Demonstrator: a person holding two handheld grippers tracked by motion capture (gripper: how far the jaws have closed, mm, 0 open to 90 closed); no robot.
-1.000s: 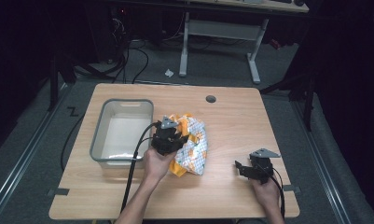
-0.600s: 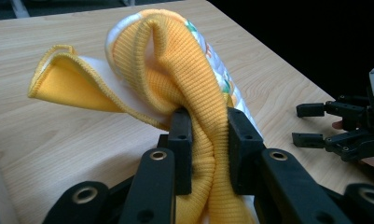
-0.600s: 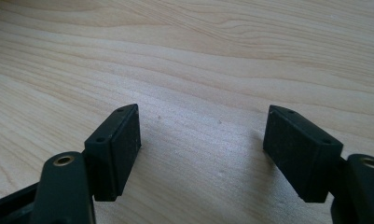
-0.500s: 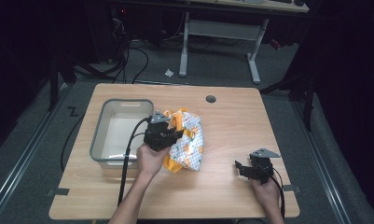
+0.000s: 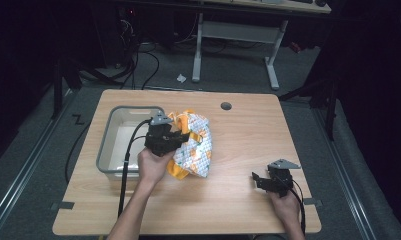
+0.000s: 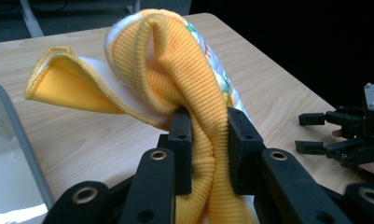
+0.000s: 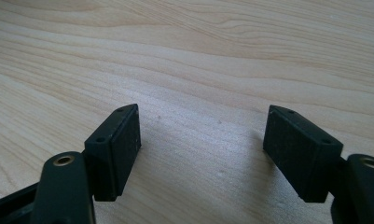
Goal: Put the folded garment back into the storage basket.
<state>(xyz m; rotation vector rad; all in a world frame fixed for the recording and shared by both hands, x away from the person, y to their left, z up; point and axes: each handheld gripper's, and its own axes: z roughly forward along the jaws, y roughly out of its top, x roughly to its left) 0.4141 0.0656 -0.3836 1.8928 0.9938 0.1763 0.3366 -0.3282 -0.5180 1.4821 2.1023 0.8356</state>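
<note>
Orange ribbed knit marks the edge of the garment (image 5: 192, 146), a small white piece printed in orange and green that, in the high view, lies bunched on the wooden bench (image 5: 248, 135) just beside the grey tub (image 5: 104, 150); the left gripper (image 5: 174, 140) sits over its near-left edge with the tub right next to it, probably so the cloth can be lifted across into the tub; the right gripper (image 5: 258, 180) rests low near the front right of the bench, well apart from the cloth, likely parked out of the way; in the left gripper view the left gripper (image 6: 208, 140) is clamped tight on a thick fold of that orange trim, the garment (image 6: 166, 60) draped up and over the jaws with a loose flap hanging free above the bench (image 6: 82, 140), a grip on the hem that should let the rest trail; in the right gripper view the right gripper (image 7: 201, 140) stands wide apart with nothing between the jaws, bare bench (image 7: 198, 56) beneath
</note>
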